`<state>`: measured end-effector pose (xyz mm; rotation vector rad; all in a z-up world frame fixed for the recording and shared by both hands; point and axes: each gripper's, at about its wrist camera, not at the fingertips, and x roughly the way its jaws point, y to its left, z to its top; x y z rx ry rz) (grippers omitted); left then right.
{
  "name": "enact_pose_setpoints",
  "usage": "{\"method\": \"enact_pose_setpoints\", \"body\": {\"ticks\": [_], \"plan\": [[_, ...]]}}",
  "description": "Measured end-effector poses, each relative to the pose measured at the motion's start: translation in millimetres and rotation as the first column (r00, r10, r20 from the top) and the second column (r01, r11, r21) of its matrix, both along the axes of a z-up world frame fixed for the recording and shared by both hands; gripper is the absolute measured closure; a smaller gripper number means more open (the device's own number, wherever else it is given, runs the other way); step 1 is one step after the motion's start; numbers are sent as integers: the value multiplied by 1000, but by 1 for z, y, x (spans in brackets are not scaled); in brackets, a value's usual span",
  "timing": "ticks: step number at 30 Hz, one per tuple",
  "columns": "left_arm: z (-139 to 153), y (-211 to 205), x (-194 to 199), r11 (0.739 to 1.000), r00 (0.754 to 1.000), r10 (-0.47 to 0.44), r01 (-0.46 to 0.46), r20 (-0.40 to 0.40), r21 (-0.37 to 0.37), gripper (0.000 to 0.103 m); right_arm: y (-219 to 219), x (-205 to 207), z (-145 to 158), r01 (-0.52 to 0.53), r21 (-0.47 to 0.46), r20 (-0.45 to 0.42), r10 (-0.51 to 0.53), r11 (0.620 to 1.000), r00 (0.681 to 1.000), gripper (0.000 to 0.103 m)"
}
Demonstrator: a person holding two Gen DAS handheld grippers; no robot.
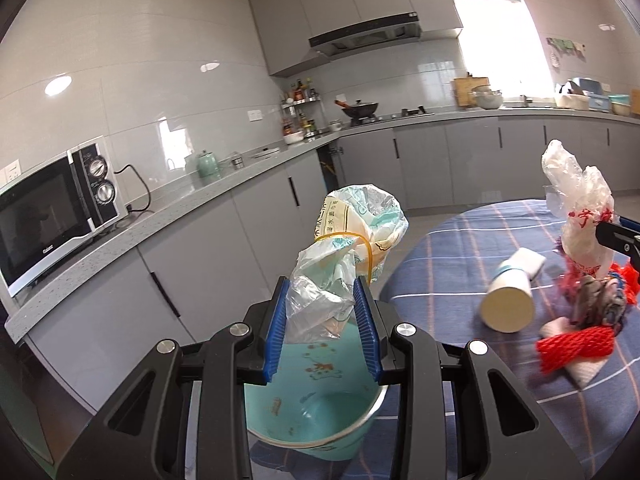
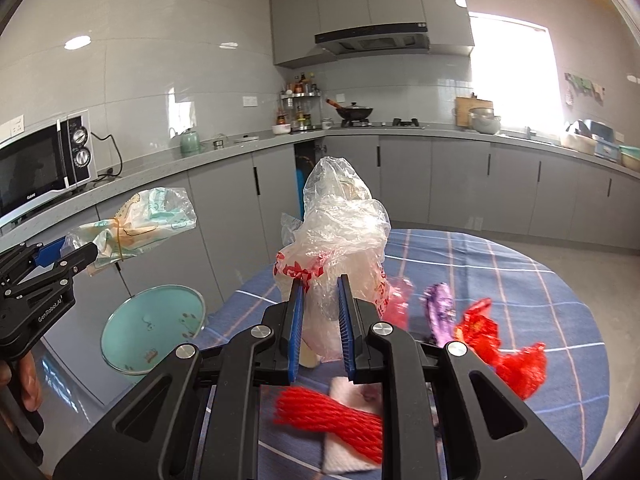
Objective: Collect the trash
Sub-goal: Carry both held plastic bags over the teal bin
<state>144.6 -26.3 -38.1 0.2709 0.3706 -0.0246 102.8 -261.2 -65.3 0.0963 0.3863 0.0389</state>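
The left hand-held gripper is showing "GenRobot.AI" in white on its black body; a wrapper is bearing Chinese print, too small to read.

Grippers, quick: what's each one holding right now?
Left gripper: closed on the printed plastic wrapper, above the teal bin.
Right gripper: closed on the clear plastic bag.

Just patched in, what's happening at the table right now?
Trash pickup is mid-way. The left gripper is clamped on a crumpled printed plastic bag above the teal bin. The right gripper holds a clear bag with red print over the checked tablecloth. A paper cup, red foam netting and wrappers are not yet collected.
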Motion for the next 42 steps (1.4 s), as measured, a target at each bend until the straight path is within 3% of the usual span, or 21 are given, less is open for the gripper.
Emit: {"method": "enact_pose_setpoints", "body": {"ticks": [19, 42], "plan": [[-11, 68, 28, 985, 985, 172, -173, -29, -8, 70, 75, 58, -1, -153, -12, -26, 153, 988, 988, 85], [-14, 108, 45, 962, 961, 271, -273, -48, -21, 69, 135, 102, -6, -279, -23, -61, 277, 960, 959, 85]]}}
